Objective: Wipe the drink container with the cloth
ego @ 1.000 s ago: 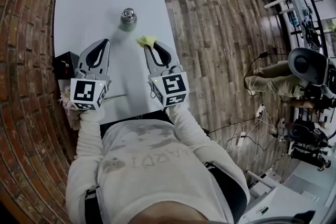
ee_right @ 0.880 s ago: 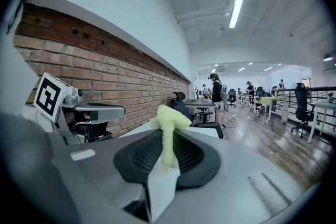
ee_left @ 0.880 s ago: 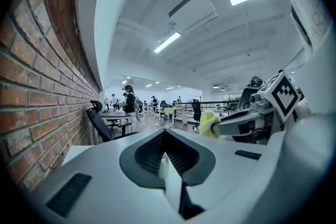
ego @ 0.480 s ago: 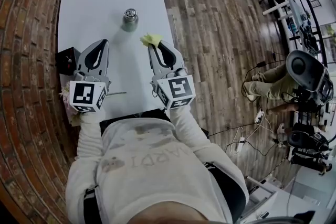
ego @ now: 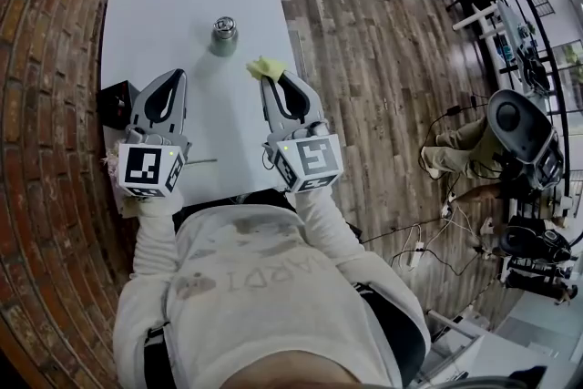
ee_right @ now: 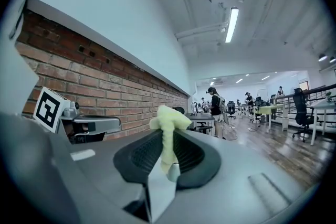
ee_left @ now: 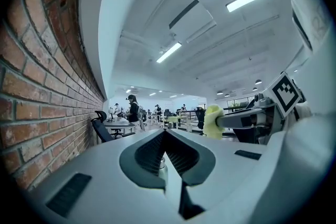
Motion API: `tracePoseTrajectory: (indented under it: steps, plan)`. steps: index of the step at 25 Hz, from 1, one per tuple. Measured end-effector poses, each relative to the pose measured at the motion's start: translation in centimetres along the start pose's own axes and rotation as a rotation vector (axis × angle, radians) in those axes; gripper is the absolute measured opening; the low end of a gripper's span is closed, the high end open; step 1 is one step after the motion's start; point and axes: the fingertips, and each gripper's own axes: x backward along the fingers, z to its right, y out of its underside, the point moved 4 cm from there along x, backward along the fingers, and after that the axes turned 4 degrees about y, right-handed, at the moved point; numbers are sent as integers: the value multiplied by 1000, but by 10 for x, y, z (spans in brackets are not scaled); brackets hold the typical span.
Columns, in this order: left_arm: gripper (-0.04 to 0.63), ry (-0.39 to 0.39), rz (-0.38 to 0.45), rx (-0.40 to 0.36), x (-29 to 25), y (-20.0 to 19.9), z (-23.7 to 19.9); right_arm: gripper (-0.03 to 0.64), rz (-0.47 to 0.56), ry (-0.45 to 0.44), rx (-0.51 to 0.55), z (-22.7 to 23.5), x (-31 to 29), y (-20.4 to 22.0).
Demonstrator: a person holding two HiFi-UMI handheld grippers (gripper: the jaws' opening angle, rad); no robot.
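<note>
A small metal drink container point(ego: 223, 35) with a shiny lid stands upright on the white table point(ego: 173, 5), toward its far half. My right gripper point(ego: 267, 76) is shut on a pale yellow cloth point(ego: 265, 67), which bunches out past the tips point(ee_right: 169, 119); it hovers right of and nearer than the container, apart from it. My left gripper point(ego: 176, 75) is shut with nothing in it, nearer than the container and to its left. The container shows dimly between the left jaws point(ee_left: 162, 164) and below the cloth in the right gripper view point(ee_right: 171, 170).
A black box point(ego: 114, 103) sits at the table's left edge beside my left gripper. A brick wall point(ego: 36, 59) runs along the left. Wooden floor point(ego: 373, 59) lies to the right, with chairs and cables farther off. A thin dark stick point(ego: 202, 163) lies near the front edge.
Both grippers stay about where they were over the near half of the table; the view has drifted slightly. The cloth remains in the right gripper.
</note>
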Motion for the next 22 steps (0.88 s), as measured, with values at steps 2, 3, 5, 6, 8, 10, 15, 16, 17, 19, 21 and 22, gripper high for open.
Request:
tracePoseTrajectory:
  steps: [2,3,5,6,8,10,15,16,17,19,21,22]
  plan:
    - [0,1,3,2,0,-1,2,74,11,0,2,0,2,-3]
    - [0,2,5,2,0,-1,2,74,16,1,2,-1,3,-4]
    - [0,5,8,0,2,-4,3,74,25,2,-2,-2,4,-7]
    - [0,6,8,-1,3,-5,3,73,29,3,-3,-3,5,-9]
    - [0,8,10,-4,4,-8,4,74,36,7,-3,-4,7,-13]
    - [0,7,12,-2,4,-8,4,74,40,9,-2,-3,8,-13]
    - [0,5,15,4,-2,-5,5,74,40,12,-3,3,5,-11]
    - [0,4,16,6,-2,-5,5,74,40,12,-4,3,5,-11]
    - [0,4,17,7,-2,-5,5,74,41,13,-4,3,5,-11]
    - [0,4,19,9,-2,-4,5,74,41,13,-4,4,5,-10]
    - [0,4,20,8,-2,-4,4,74,41,11,-5,3,3,-9]
    - [0,5,20,8,-3,-4,3,73,41,11,-5,3,2,-9]
